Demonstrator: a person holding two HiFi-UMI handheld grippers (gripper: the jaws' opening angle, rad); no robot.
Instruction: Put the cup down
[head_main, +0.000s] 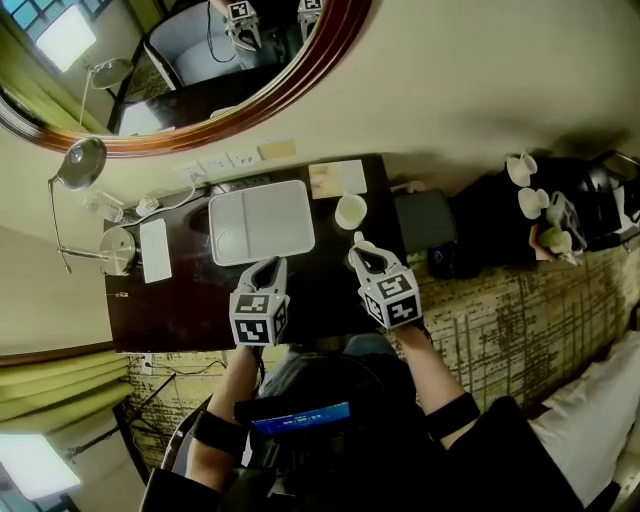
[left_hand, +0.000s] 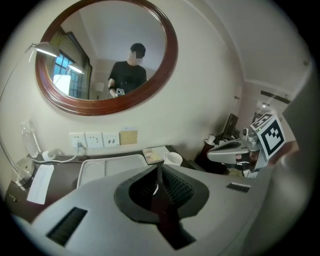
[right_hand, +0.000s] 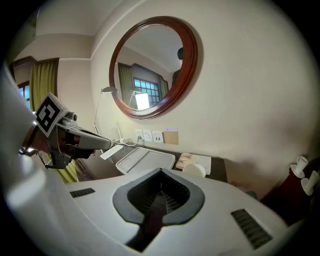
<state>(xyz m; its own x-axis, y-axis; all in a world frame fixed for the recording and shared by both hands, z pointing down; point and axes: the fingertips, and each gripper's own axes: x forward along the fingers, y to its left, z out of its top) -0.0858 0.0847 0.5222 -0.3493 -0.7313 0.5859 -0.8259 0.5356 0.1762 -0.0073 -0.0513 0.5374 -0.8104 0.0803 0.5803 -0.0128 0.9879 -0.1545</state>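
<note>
A white cup (head_main: 350, 211) stands upright on the dark desk (head_main: 160, 315), just right of a white tray (head_main: 260, 222). Neither gripper touches it. My left gripper (head_main: 268, 264) hovers over the desk's near part, below the tray, with its jaws together and nothing in them. My right gripper (head_main: 358, 250) is just short of the cup, shut and empty. The left gripper view has the cup (left_hand: 173, 158) beyond the closed jaws and the right gripper (left_hand: 212, 155) at the right. In the right gripper view the cup (right_hand: 194, 170) sits ahead, slightly right of the jaws.
A booklet (head_main: 338, 178) lies behind the cup by the wall. A desk lamp (head_main: 80, 165), cables and a white card (head_main: 155, 250) occupy the desk's left end. A round mirror (head_main: 200, 70) hangs above. A dark side table (head_main: 560, 215) with more cups (head_main: 522, 168) stands at the right.
</note>
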